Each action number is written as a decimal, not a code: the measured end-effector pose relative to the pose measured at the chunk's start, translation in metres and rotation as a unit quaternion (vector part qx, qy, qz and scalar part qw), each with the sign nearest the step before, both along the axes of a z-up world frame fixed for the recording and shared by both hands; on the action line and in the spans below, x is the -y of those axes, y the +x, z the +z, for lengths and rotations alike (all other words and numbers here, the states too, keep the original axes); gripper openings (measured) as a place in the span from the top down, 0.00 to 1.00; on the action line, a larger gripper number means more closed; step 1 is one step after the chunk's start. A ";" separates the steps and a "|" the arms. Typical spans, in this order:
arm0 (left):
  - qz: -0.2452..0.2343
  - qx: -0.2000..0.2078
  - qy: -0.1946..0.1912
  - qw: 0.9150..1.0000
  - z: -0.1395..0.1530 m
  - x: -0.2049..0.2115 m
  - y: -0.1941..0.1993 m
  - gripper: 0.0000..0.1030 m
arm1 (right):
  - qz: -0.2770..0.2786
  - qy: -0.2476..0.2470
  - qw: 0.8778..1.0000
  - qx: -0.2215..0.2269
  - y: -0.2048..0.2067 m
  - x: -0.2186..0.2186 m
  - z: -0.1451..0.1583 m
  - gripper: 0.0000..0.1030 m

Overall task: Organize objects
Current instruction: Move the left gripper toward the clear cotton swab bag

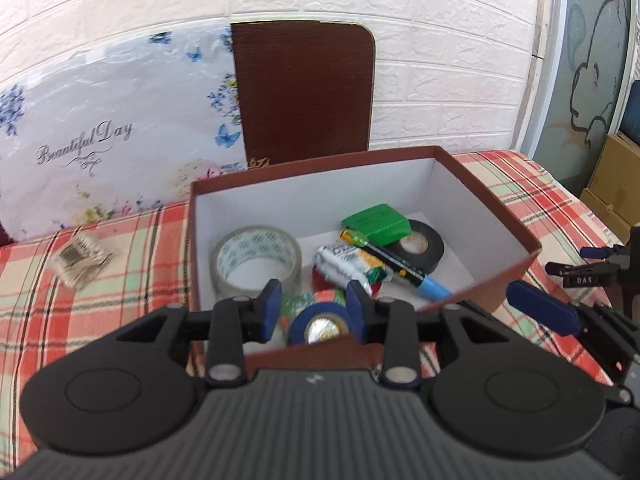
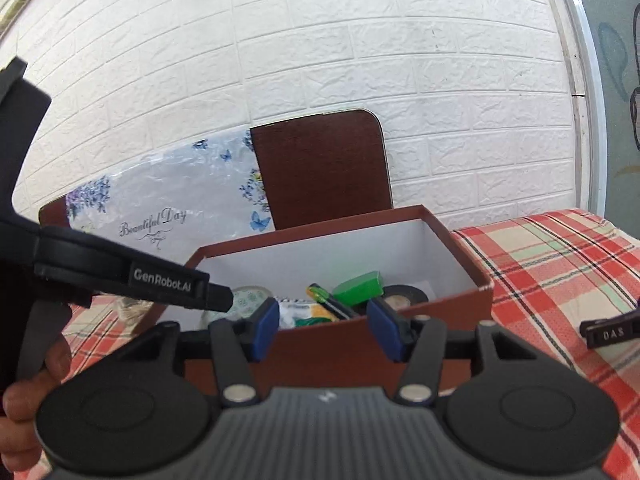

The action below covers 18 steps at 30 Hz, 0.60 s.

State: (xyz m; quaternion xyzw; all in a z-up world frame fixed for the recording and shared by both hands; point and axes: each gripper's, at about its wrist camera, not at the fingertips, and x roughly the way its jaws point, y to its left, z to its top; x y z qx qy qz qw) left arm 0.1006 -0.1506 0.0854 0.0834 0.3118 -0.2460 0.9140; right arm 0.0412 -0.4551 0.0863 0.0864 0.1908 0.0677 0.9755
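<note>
Left wrist view looks down into a brown box [image 1: 496,216] with a white lining, set on a red-and-green checked cloth [image 1: 120,264]. The left gripper [image 1: 314,310] hangs over the near wall of the box with its blue pads spread apart and nothing pinched between them; a roll of blue tape [image 1: 320,322] lies just below the gap, inside the box. Further in sit a roll of clear tape [image 1: 256,260], a roll of black tape [image 1: 420,246], a green block [image 1: 376,222] leaning on the black roll, a marker with a blue cap [image 1: 400,266] and a crumpled printed packet [image 1: 348,266]. A small clear packet [image 1: 80,260] lies on the cloth, left of the box and apart from it. At the right edge the right gripper's blue finger [image 1: 540,308] pokes into view.

From the right wrist view, the right gripper [image 2: 322,330] stands open in front of the box's [image 2: 460,308] outer wall, holding nothing. A dark wooden board [image 2: 324,168] and a floral plastic sheet [image 2: 168,208] lean against the white brick wall [image 2: 360,40] behind.
</note>
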 end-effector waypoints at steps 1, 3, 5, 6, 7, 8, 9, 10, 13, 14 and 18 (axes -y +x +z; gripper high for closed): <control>0.002 0.000 -0.001 1.000 -0.001 -0.004 -0.004 0.63 | 0.002 0.002 1.000 -0.001 -0.009 -0.002 0.002 0.50; 0.003 0.006 0.000 1.000 -0.004 -0.014 -0.013 0.62 | 0.009 0.007 1.000 -0.008 -0.023 -0.006 0.002 0.50; 0.007 0.014 0.006 1.000 -0.009 -0.024 -0.023 0.59 | 0.018 0.003 1.000 -0.016 -0.031 -0.011 -0.001 0.49; 0.010 0.016 0.010 1.000 -0.012 -0.028 -0.027 0.58 | 0.025 0.001 0.999 -0.020 -0.034 -0.015 -0.004 0.49; 0.011 0.016 0.012 1.000 -0.016 -0.034 -0.031 0.58 | 0.032 -0.003 0.999 -0.026 -0.039 -0.019 -0.009 0.49; 0.014 0.014 0.015 1.000 -0.019 -0.039 -0.035 0.58 | 0.038 -0.007 0.999 -0.033 -0.040 -0.024 -0.012 0.49; 0.017 0.009 0.016 1.000 -0.023 -0.043 -0.037 0.58 | 0.045 -0.010 0.998 -0.041 -0.042 -0.028 -0.016 0.49; 0.021 0.004 0.017 1.000 -0.027 -0.049 -0.038 0.58 | 0.052 -0.011 0.997 -0.050 -0.043 -0.033 -0.020 0.49; 0.042 -0.014 0.019 0.999 -0.041 -0.067 -0.040 0.58 | 0.077 -0.010 0.994 -0.082 -0.047 -0.047 -0.033 0.49; 0.049 -0.021 0.022 0.998 -0.046 -0.073 -0.039 0.58 | 0.083 -0.014 0.993 -0.088 -0.049 -0.052 -0.036 0.49; 0.071 -0.050 0.030 0.996 -0.066 -0.092 -0.034 0.58 | 0.104 -0.030 0.989 -0.104 -0.055 -0.070 -0.042 0.49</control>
